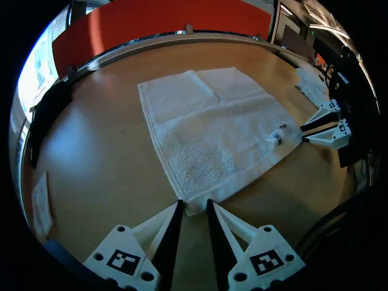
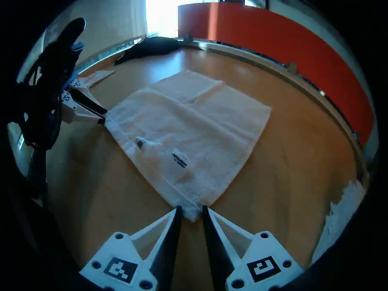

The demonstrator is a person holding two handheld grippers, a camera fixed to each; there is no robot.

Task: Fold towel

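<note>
Left gripper view: the white towel [image 1: 213,131] lies spread flat on the wooden surface [image 1: 97,160]. The left gripper [image 1: 194,206] has its jaws narrowed around a near corner; whether they pinch it is unclear. Right gripper view: the right gripper [image 2: 190,209] likewise straddles another corner. No fold is made yet.

To the left of my left tool [image 1: 193,204] I see bare wooden counter [image 1: 97,160]. It stays open beyond the flat white terry towel [image 1: 213,131], up to the red partition wall [image 1: 160,19] along the far edge. A black heap [image 1: 46,116] and a white sheet [image 1: 41,203] crowd that left rim. On the other side, the right tool [image 1: 304,135] and a crumpled white cloth [image 1: 310,85] block the way.
</note>
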